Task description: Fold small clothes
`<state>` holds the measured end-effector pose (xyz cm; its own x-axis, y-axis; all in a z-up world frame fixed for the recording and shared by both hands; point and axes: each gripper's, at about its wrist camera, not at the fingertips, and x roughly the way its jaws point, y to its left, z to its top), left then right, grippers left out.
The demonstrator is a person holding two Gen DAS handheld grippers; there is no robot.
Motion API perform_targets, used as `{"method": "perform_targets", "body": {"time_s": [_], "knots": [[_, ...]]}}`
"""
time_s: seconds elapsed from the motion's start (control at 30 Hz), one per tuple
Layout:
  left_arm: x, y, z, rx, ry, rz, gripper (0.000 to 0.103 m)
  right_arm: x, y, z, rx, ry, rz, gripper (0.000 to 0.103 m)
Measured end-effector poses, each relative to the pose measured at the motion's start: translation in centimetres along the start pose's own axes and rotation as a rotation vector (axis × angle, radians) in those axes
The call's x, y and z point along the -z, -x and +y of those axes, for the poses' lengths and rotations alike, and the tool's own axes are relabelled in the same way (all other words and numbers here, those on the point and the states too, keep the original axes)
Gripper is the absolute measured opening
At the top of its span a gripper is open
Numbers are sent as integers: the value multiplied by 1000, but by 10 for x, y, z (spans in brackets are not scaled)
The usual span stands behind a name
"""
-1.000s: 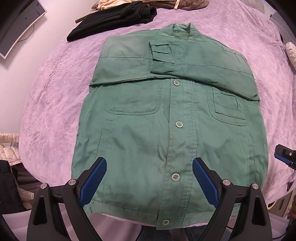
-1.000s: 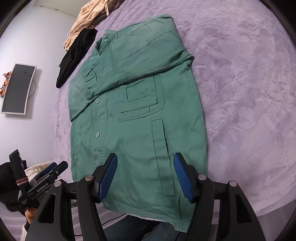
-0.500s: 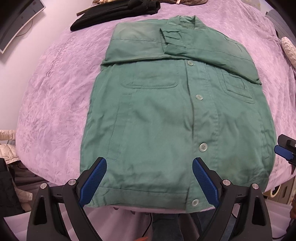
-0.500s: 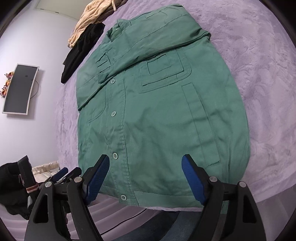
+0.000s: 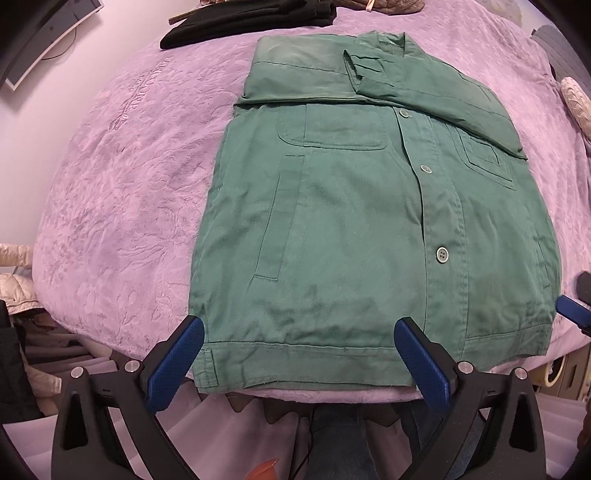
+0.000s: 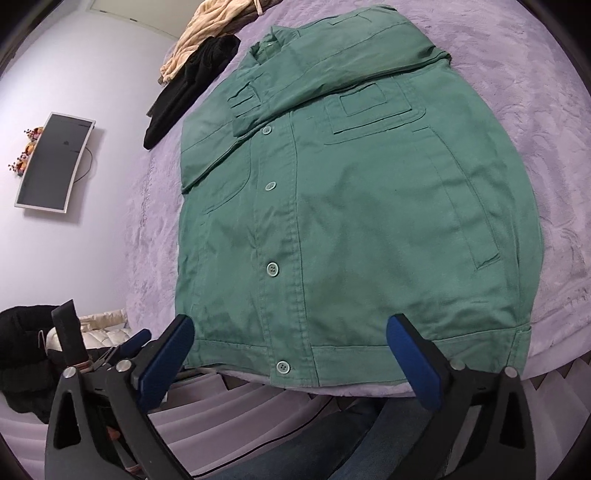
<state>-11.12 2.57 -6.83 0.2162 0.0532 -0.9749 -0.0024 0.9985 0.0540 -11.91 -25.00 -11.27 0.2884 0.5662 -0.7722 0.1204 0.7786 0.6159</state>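
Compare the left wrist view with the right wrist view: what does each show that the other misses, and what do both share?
Only the left wrist view shows the cream knitted item at the right edge and the hem's left corner tab.

Only the right wrist view shows the jacket's bottom button and the hem's right corner.

Both show the green jacket lying flat and buttoned on the purple bedspread with sleeves folded across the chest, the black garment beyond the collar, the wall monitor, and their own hand-held gripper, left and right, jaws opening over the hem.
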Motion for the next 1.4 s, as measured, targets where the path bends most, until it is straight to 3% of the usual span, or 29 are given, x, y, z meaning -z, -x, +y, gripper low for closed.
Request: {"method": "perform_targets", "body": {"time_s": [0.3, 0.47, 0.7, 0.8, 0.97, 1.17, 1.27, 1.4], "knots": [[15, -10, 10, 67, 18, 49, 103, 22, -4, -4, -33, -38, 22, 103], [24, -23, 27, 106, 72, 89, 103, 31, -6, -27, 8, -95, 75, 103], [14, -32, 73, 139, 153, 59, 103, 16, 32, -93, 89, -224, -70, 103], [3, -44, 94, 206, 198, 58, 103, 3, 44, -123, 120, -269, -139, 103], [-11, -72, 101, 293, 221, 90, 103, -7, 30, -164, 138, -332, -122, 103], [-4, -94, 95, 326, 207, 155, 103, 23, -4, -172, -56, -379, -1, 103], [1, -97, 93, 339, 188, 172, 103, 34, -2, -157, -204, -354, -17, 103], [7, -100, 93, 357, 182, 184, 103, 35, 6, -153, -474, -420, -94, 103]]}}
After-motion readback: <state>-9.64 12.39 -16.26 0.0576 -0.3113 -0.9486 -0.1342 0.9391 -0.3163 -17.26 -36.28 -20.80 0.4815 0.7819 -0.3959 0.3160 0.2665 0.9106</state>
